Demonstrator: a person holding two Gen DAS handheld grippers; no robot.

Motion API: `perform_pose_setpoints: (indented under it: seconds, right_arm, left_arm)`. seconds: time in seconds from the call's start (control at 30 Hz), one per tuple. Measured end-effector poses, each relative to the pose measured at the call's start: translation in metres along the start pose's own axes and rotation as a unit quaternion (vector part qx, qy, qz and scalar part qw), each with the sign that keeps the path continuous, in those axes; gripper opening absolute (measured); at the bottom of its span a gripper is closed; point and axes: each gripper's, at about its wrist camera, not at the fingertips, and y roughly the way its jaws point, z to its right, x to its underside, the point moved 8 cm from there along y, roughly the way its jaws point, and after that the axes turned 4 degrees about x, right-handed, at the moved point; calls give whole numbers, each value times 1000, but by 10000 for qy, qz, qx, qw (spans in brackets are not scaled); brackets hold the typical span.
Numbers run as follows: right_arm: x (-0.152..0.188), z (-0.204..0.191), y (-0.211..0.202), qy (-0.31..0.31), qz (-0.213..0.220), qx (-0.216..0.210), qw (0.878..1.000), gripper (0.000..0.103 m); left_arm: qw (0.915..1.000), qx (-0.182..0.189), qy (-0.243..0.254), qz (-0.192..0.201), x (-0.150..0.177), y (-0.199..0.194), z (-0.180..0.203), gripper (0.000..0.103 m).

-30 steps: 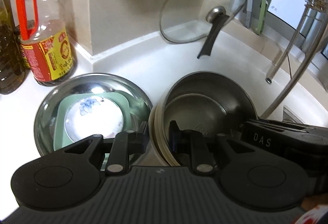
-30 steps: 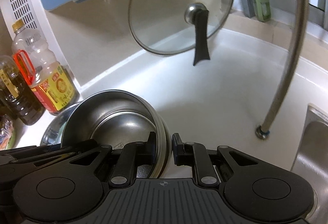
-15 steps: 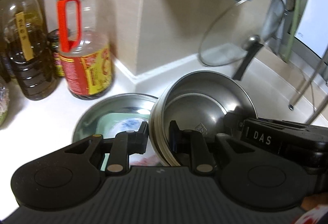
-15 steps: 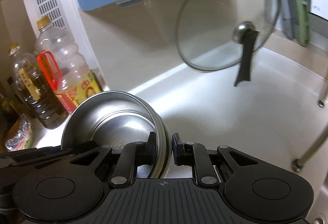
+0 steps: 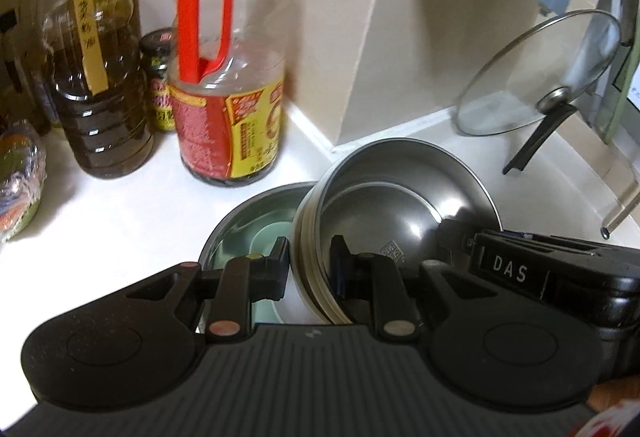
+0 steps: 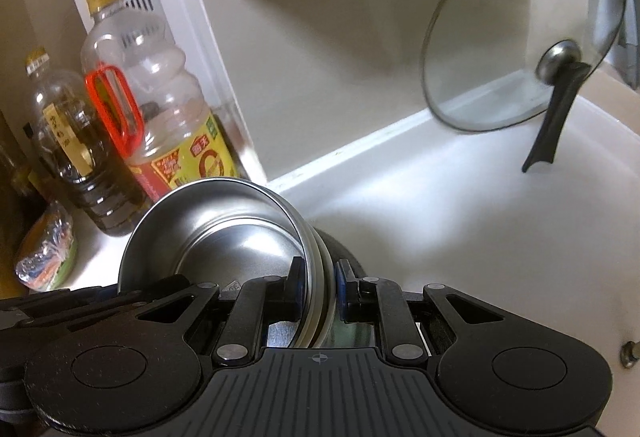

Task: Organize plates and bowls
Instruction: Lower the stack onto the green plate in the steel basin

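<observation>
The left tongs [image 5: 310, 263] are clamping the near-left rim of a nested stack of steel bowls [image 5: 404, 197], one finger outside the wall and one inside. The right tongs [image 6: 318, 283] are pinching the opposite rim of the same stack in the same way, so both tools are sharing the load and the stack is hanging tilted above the table [image 5: 120, 221].

Just below and to the left of it, a wide steel basin [image 5: 240, 221] is sitting on the table with a pale green plate [image 5: 266, 237] inside it.

The main risk, as I judge it, is the stack itself: several thin rims are lying between smooth pads, and only the gripped walls are truly being held, so an inner bowl may be free to slide out if the tilt grows. Uneven pull between the two tongs could also twist a rim loose.

Close behind, the red-handled oil bottle [image 5: 224, 85] and the dark oil bottle [image 5: 92, 77] are standing near the basin, and a swinging bowl edge could knock them. Further right, the glass lid [image 5: 540, 73] is leaning against the wall, well apart.
</observation>
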Motion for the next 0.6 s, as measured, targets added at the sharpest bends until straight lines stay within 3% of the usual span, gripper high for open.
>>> perform_pose_setpoints:
  seconds: [0.6]
  right_arm:
    - [15,-10,35,-9,-464,-23,9989,16]
  left_arm:
    - [9988,-167,-219,-409,7,22,-22,19]
